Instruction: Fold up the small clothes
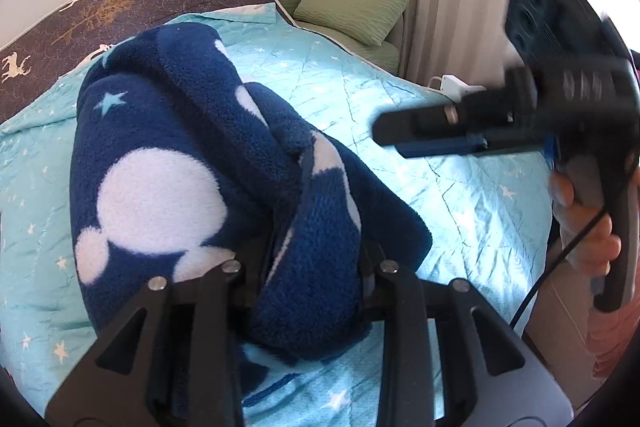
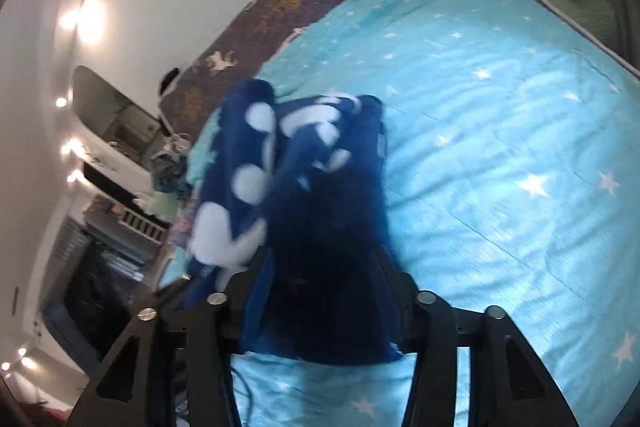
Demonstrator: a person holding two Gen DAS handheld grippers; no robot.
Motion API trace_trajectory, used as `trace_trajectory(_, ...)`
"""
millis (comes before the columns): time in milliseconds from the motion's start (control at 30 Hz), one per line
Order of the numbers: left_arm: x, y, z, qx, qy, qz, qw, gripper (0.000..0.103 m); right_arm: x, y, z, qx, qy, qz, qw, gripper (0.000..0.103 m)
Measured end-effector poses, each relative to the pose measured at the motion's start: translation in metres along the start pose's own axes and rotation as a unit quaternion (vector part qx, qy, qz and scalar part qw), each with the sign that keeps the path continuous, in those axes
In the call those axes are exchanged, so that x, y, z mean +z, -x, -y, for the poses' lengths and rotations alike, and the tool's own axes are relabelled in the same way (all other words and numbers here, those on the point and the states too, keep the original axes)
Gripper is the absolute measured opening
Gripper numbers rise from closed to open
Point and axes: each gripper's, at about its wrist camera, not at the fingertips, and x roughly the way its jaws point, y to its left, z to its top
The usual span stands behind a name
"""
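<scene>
Fleece garment held bunched over the bed, fold not yet laid.

The navy fleece garment (image 1: pixel 224 155) hangs above the star-print quilt (image 1: pixel 460 195); my left gripper (image 1: pixel 312 267) pinches it, my right gripper (image 2: pixel 320 291) has it between its jaws. Next I judge it needs spreading flat.

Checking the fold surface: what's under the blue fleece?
The star-print quilt lies under the fleece. Anything flat beneath the bundle is hidden by its folds.

both claw tips hidden (fleece garment (image 1: pixel 224 163)), shelves (image 2: pixel 120 227) blurred
</scene>
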Motion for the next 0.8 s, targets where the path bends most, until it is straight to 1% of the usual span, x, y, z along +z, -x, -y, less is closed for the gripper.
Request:
trace_trajectory(100, 0.001, -0.006, 0.009, 0.005, -0.012, -0.002, 0.9999, 0.035, 0.021, -0.021, -0.020, 0.000, 0.017, -0.035, 0.999, 0.062)
trace_trajectory(200, -0.001, -0.007, 0.014, 0.000, -0.021, -0.002, 0.9998, 0.038, 0.039, -0.046, -0.039, -0.005, 0.028, -0.063, 0.998, 0.065)
trace_trajectory(233, -0.002, -0.007, 0.014, -0.002, -0.022, 0.000, 0.9998, 0.039, 0.041, -0.056, -0.046, 0.004, 0.033, -0.081, 0.996, 0.066)
trace_trajectory(267, -0.003, -0.006, 0.013, -0.003, -0.022, 0.001, 0.9998, 0.040, 0.042, -0.066, -0.050, 0.009, 0.038, -0.098, 0.994, 0.073)
trace_trajectory(300, -0.003, -0.006, 0.012, -0.005, -0.021, 0.003, 0.9998, 0.041, 0.041, -0.074, -0.052, 0.005, 0.041, -0.107, 0.993, 0.076)
trace_trajectory(367, -0.004, -0.004, 0.010, -0.012, -0.018, 0.006, 0.9998, 0.043, 0.040, -0.095, -0.052, -0.021, 0.045, -0.126, 0.991, 0.076)
trace_trajectory(400, -0.005, -0.002, 0.009, -0.015, -0.017, 0.007, 0.9997, 0.044, 0.037, -0.104, -0.049, -0.026, 0.040, -0.141, 0.989, 0.074)
trace_trajectory(433, -0.005, 0.000, 0.008, -0.022, -0.018, 0.007, 0.9996, 0.048, 0.033, -0.108, -0.045, -0.021, 0.034, -0.149, 0.988, 0.069)
trace_trajectory(467, -0.006, 0.003, 0.007, -0.029, -0.018, 0.005, 0.9994, 0.050, 0.030, -0.111, -0.043, -0.014, 0.029, -0.152, 0.988, 0.053)
trace_trajectory(500, -0.007, 0.006, 0.006, -0.037, -0.017, 0.000, 0.9992, 0.051, 0.030, -0.113, -0.041, -0.003, 0.023, -0.150, 0.988, 0.040)
trace_trajectory(533, -0.008, 0.010, 0.004, -0.046, -0.017, -0.004, 0.9988, 0.051, 0.030, -0.111, -0.040, 0.008, 0.018, -0.144, 0.989, 0.037)
trace_trajectory(567, -0.009, 0.018, 0.001, -0.062, -0.014, -0.008, 0.9979, 0.051, 0.030, -0.109, -0.041, 0.009, 0.021, -0.136, 0.990, 0.033)
trace_trajectory(600, -0.010, 0.027, -0.002, -0.075, -0.007, -0.006, 0.9972, 0.051, 0.030, -0.107, -0.043, 0.008, 0.025, -0.131, 0.991, 0.032)
trace_trajectory(667, -0.014, 0.049, -0.011, -0.076, 0.008, 0.010, 0.9970, 0.051, 0.031, -0.101, -0.049, -0.002, 0.045, -0.115, 0.992, 0.031)
trace_trajectory(733, -0.017, 0.075, -0.021, -0.049, 0.019, 0.048, 0.9975, 0.053, 0.031, -0.095, -0.056, -0.008, 0.064, -0.101, 0.993, 0.030)
trace_trajectory(800, -0.017, 0.093, -0.037, -0.002, 0.032, 0.077, 0.9965, 0.060, 0.033, -0.083, -0.068, -0.016, 0.088, -0.080, 0.993, 0.028)
